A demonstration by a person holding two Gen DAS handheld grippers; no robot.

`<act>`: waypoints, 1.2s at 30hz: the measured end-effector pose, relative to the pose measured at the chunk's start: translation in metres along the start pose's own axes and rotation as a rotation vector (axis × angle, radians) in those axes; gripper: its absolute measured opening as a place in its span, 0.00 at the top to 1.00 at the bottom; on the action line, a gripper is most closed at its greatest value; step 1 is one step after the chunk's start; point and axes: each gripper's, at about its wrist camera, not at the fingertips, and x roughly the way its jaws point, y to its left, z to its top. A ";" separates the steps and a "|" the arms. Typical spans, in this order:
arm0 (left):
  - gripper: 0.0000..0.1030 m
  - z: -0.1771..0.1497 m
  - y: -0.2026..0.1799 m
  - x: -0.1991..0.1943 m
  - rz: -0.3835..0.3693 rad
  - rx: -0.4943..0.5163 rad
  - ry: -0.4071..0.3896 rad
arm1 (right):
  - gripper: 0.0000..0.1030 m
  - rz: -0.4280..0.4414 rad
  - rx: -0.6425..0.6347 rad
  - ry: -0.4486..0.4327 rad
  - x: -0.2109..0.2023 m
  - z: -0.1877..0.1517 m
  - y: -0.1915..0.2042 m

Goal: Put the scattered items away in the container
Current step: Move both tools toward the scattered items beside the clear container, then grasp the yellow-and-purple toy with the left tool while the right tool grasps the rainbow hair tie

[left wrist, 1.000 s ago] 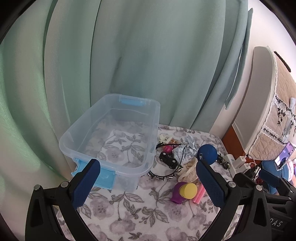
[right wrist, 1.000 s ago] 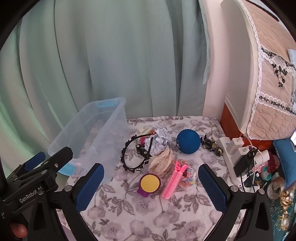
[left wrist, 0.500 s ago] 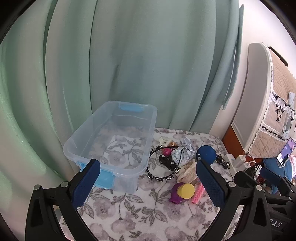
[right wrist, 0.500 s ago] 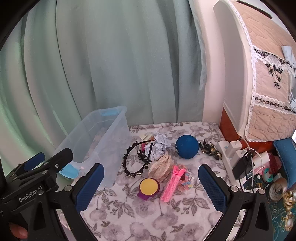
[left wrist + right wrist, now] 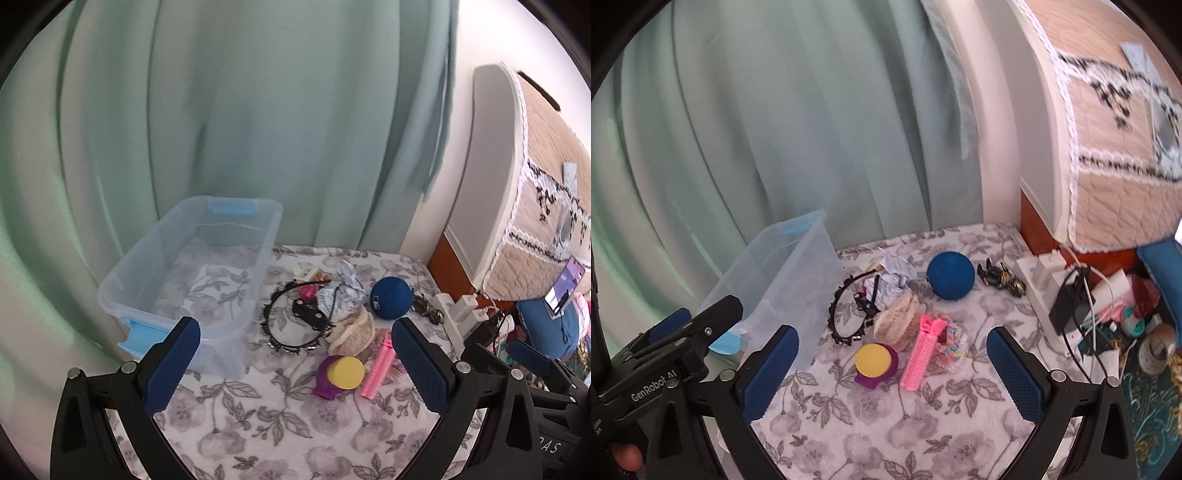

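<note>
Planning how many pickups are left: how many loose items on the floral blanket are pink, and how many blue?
Pink: 2, the ridged pink hair clip and a small magenta piece inside the black beaded headband.
Blue: 1, the dark blue ball.
Total: 3.

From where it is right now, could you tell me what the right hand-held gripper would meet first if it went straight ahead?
Probably the pink comb and the purple item with the yellow top beside it, both lying between the open fingers of the right hand-held gripper. Depth is unclear; it could pass over them toward the blue ball.
</note>
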 end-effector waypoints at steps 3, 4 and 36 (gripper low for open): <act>0.00 -0.002 -0.006 0.013 -0.026 -0.003 0.022 | 0.00 -0.002 0.022 0.019 0.008 -0.002 -0.010; 0.00 -0.003 -0.008 0.020 -0.034 -0.008 0.040 | 0.00 -0.006 0.026 0.024 0.011 -0.003 -0.013; 0.04 -0.064 -0.030 0.167 -0.132 -0.004 0.404 | 0.36 -0.010 0.205 0.322 0.137 -0.036 -0.078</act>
